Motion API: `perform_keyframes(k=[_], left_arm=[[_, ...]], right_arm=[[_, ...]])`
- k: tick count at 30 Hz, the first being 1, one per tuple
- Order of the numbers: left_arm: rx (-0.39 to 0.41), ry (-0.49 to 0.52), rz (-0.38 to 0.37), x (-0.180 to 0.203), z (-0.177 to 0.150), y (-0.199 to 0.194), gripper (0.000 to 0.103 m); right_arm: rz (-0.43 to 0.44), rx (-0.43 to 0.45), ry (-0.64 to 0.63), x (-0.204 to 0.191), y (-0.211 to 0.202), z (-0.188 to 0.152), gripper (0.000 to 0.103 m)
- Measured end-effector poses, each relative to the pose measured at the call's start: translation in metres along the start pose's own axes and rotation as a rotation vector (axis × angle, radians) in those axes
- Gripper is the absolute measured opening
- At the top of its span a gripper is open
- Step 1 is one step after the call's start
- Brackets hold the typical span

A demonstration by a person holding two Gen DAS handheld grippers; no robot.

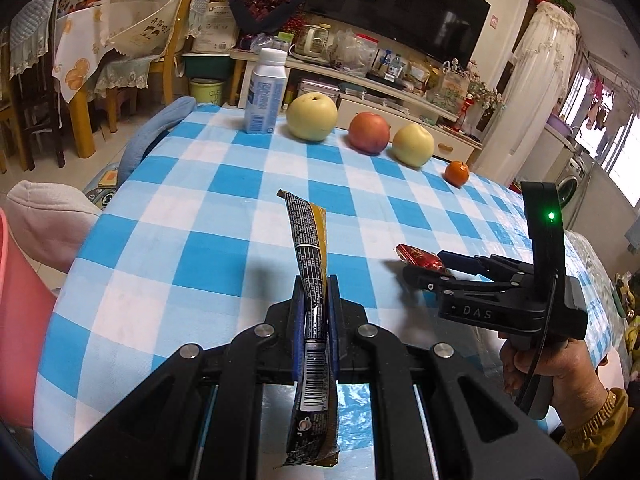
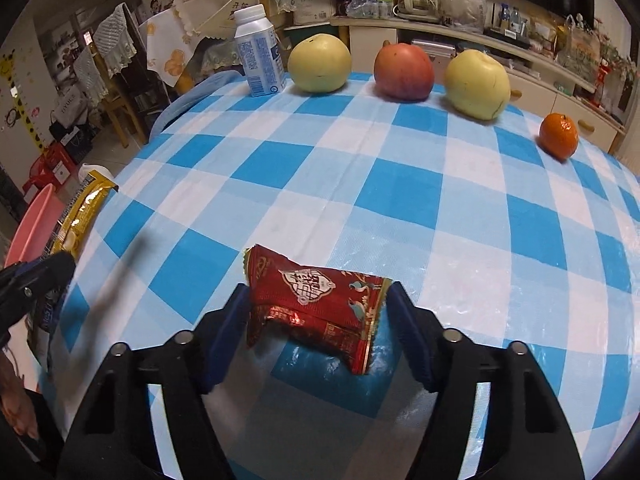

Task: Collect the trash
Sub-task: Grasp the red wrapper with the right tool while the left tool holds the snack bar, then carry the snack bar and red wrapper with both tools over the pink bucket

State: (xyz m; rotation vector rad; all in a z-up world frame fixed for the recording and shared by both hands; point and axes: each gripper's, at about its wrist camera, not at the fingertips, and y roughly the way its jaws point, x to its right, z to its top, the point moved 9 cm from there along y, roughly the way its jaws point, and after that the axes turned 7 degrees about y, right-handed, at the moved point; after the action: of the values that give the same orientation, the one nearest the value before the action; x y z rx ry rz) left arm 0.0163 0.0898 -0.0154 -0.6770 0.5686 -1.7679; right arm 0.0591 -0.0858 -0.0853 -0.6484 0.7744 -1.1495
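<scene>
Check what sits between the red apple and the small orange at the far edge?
A yellow apple sits between the red apple and the small orange; both wrist views show it.

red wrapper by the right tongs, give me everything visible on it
The red wrapper is a crinkled, glossy foil-like snack packet with a white emblem, small teal and gold figures and gold serrated end seals. It looks flattened and creased, one corner folded under. It sits crosswise between the right tongs, whose blue pads flank its two ends; whether they actually press it can't be told. It seems to hang just above the blue-and-white checked tablecloth. From the left wrist view it shows as a red sliver at those tips.
</scene>
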Motion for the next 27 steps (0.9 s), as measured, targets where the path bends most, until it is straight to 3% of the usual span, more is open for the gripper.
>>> perform_keyframes(k=[3, 9, 20, 27], left_arm=[[0.005, -0.012, 0.001, -0.007, 0.001, -0.001, 0.012], [0.019, -0.035, 0.006, -0.018, 0.004, -0.006, 0.012], [0.083, -0.067, 0.049, -0.045, 0.015, -0.035, 0.012], [0.138, -0.088, 0.136, -0.076, 0.024, -0.063, 0.012]], right_arm=[[0.006, 0.011, -0.008, -0.003, -0.003, 0.001, 0.054], [-0.014, 0.027, -0.037, -0.008, -0.003, 0.002, 0.050], [0.013, 0.126, -0.034, -0.026, -0.036, 0.015, 0.048], [0.093, 0.153, -0.071, -0.076, -0.057, 0.015, 0.048]])
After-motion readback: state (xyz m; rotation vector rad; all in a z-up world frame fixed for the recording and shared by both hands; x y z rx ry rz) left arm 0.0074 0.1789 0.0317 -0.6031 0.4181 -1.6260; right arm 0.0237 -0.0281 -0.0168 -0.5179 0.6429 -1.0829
